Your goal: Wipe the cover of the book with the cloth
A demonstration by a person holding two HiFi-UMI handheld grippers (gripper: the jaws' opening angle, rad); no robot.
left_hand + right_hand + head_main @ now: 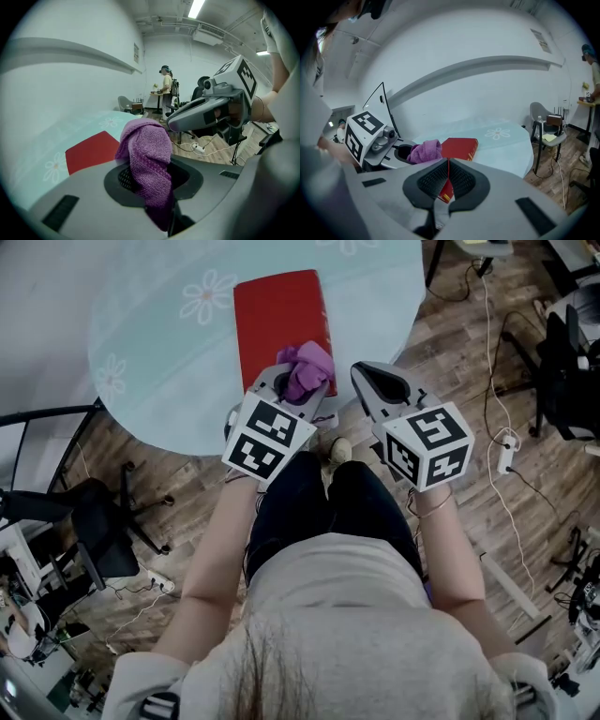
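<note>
While red book (279,315) lies on counter (159,352), left gripper (292,388) fingers clenched on purple cloth (309,367) by book's near end; right gripper (448,180) fingers closed, empty

The right gripper (448,161) has its jaws pressed together, with nothing between them. Just beyond them a red book (459,148) lies flat on a pale table (501,140) printed with a flower. At the left, the left gripper (404,153) pinches a bunched purple cloth (425,151), which seems to hang just beside the book's near edge. A grey chair (541,117) stands at the right.
</note>
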